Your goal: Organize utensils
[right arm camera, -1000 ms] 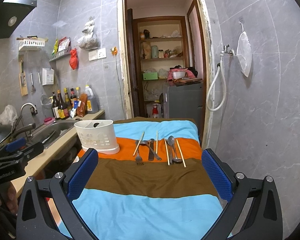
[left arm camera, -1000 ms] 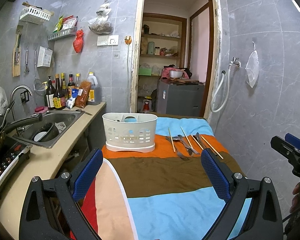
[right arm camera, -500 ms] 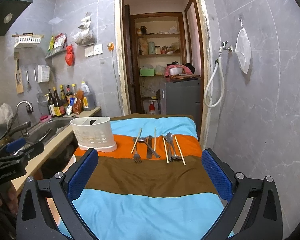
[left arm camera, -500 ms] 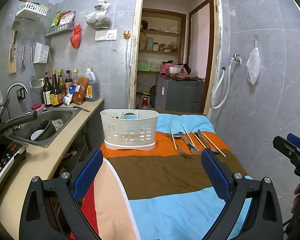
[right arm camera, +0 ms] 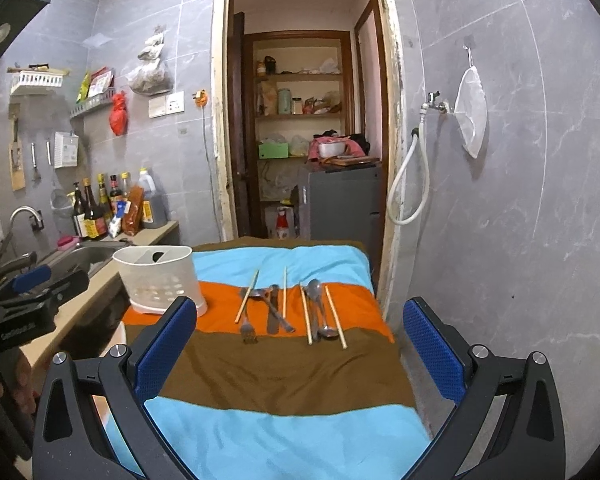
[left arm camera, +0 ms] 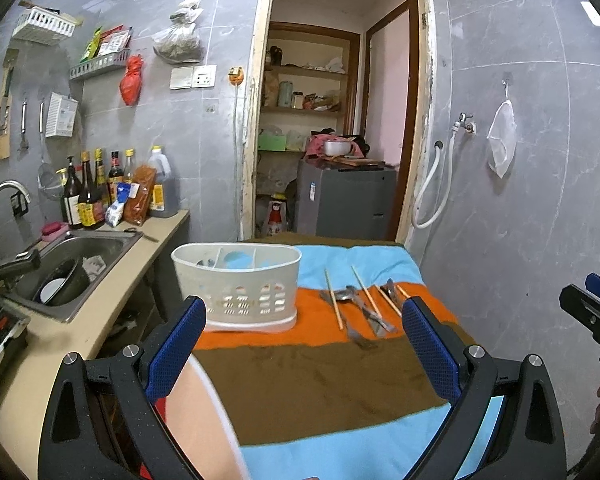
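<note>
Striped cloth [right arm camera: 284, 376], perforated plastic caddy [right arm camera: 158, 280]

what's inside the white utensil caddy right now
The white caddy has inner dividers; one dark item shows at its rim in the right wrist view. The walls hide the lower part of the compartments.

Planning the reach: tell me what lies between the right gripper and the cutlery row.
In the right wrist view, only bare brown cloth separates the open right gripper from the cutlery row; nothing stands there.
</note>
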`<state>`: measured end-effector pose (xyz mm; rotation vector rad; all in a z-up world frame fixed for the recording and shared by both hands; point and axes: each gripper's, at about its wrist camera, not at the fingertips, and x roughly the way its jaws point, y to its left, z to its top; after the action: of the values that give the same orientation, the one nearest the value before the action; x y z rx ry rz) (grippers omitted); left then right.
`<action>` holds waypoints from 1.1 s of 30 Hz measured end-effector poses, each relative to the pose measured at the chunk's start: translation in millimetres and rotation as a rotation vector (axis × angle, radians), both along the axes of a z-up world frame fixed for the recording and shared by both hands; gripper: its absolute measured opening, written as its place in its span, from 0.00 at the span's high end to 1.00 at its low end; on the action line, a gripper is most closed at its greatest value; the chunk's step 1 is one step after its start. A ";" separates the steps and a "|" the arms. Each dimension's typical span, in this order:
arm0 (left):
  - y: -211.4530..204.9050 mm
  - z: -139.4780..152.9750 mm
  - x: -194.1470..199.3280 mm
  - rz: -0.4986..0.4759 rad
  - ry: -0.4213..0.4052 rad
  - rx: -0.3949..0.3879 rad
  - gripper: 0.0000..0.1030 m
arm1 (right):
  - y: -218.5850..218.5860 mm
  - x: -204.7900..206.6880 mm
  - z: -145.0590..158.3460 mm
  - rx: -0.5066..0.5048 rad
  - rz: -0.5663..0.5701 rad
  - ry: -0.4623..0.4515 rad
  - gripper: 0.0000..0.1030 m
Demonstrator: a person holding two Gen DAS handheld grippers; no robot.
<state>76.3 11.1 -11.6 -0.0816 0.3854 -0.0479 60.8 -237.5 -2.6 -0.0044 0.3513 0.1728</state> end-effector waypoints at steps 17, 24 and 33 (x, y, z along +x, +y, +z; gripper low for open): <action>-64.9 -43.2 148.4 0.070 0.111 0.033 0.07 | -53.2 157.2 -33.7 -0.025 0.082 0.099 0.00; -79.7 -80.7 221.3 0.090 0.170 0.070 0.07 | -64.8 234.6 -70.0 -0.022 0.111 0.175 0.00; -84.8 -120.7 290.9 0.106 0.255 0.067 0.14 | -59.8 310.6 -125.3 0.022 0.167 0.373 0.35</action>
<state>367.3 -73.7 -132.3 -0.0414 0.6359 0.0813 371.3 -297.2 -127.9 0.0203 0.7217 0.3450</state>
